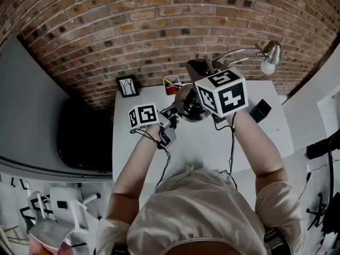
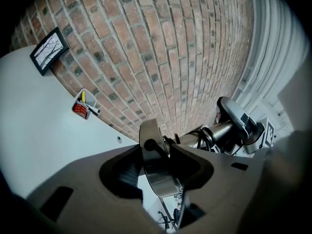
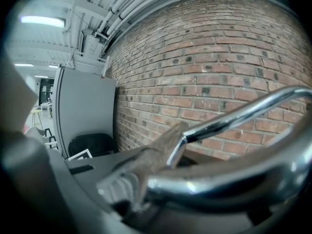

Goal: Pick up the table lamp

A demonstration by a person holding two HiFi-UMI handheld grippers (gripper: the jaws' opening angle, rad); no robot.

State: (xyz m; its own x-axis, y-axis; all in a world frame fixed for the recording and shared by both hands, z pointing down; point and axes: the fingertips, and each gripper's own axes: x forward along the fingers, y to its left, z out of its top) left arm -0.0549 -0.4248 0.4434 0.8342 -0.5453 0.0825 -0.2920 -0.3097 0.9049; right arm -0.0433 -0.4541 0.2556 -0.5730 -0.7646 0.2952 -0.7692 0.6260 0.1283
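Observation:
The table lamp is off the white table point(image 1: 255, 142). Its round chrome base point(image 1: 191, 110) hangs over the tabletop, its curved chrome arm point(image 1: 239, 54) reaches right to the shade point(image 1: 272, 51) and the white bulb point(image 1: 267, 67). My left gripper point(image 1: 175, 109) grips the base; in the left gripper view the base point(image 2: 156, 167) stands edge-on between the jaws, with the lamp's stem point(image 2: 214, 130) behind. My right gripper point(image 3: 146, 189) is shut on the chrome arm point(image 3: 234, 118), higher up. In the head view its marker cube point(image 1: 223, 92) hides its jaws.
A small picture frame point(image 1: 127, 85) and a pen holder point(image 1: 171, 84) stand at the table's back edge, against the brick wall point(image 1: 159, 25). A black box point(image 1: 260, 110) lies on the table's right side. Left of the table is a black chair point(image 1: 79, 137).

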